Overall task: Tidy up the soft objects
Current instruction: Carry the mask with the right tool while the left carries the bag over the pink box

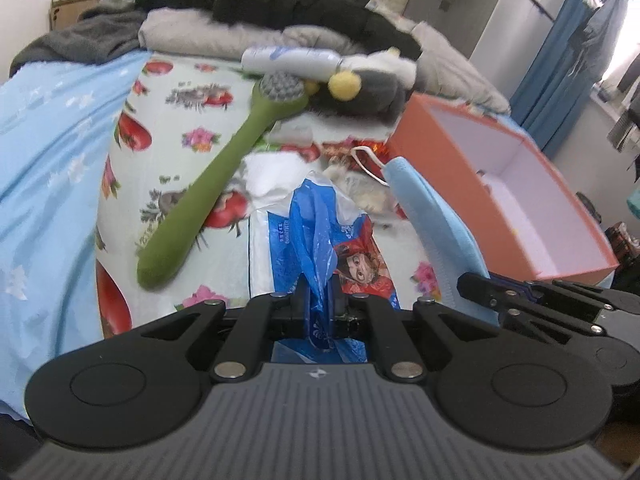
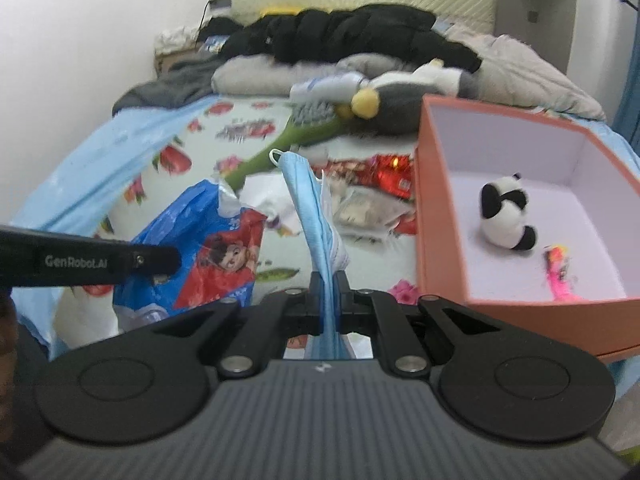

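Note:
My left gripper (image 1: pixel 319 300) is shut on a blue and white plastic bag (image 1: pixel 316 232) with a cartoon print, held above the bed; the bag also shows in the right wrist view (image 2: pixel 208 248). My right gripper (image 2: pixel 329 284) is shut on a light blue face mask (image 2: pixel 312 208), which stands up between the fingers; the mask shows in the left wrist view (image 1: pixel 436 224) too. An open orange box (image 2: pixel 440 216) sits on the bed at right, holding a small panda plush (image 2: pixel 504 212) and a pink item (image 2: pixel 560 272).
A green long-handled brush (image 1: pixel 216 184) lies on the floral sheet. A grey plush with yellow balls (image 1: pixel 360 84), a white tube (image 1: pixel 292 60), red wrappers (image 2: pixel 388 176), and piled black and grey clothes (image 1: pixel 280 4) lie further back. A blue curtain (image 1: pixel 560 60) hangs at right.

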Demonstrator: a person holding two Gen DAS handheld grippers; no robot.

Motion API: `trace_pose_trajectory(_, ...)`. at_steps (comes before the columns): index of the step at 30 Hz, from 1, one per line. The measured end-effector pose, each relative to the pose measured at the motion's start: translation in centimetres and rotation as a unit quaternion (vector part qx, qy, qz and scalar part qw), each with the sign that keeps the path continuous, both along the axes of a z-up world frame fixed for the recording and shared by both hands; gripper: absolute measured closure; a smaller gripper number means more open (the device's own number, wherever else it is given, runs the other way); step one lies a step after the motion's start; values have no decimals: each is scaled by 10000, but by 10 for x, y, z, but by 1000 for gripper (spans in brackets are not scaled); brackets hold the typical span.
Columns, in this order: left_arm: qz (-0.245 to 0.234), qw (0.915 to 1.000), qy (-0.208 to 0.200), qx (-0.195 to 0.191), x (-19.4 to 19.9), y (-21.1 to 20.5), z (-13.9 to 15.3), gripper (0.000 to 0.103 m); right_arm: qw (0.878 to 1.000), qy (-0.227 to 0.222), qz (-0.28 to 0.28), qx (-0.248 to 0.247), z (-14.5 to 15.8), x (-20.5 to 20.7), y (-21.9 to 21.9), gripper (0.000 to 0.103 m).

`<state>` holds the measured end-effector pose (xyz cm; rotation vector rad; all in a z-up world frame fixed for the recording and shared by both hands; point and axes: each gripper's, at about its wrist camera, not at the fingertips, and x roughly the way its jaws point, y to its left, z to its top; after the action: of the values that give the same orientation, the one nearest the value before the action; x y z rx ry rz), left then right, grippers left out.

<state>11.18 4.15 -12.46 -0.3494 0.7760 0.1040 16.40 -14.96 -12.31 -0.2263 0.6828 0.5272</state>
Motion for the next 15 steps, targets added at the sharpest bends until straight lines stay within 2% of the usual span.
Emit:
trace_pose_trajectory(9, 48, 9987, -516, -1, -21, -14, 52, 94, 9988, -308, -104, 354, 46, -16, -17, 95)
trace_pose_trajectory(15, -43, 9973, -720, -107, -26, -26, 76, 94, 9975, -427, -144, 540, 67, -24, -30, 95)
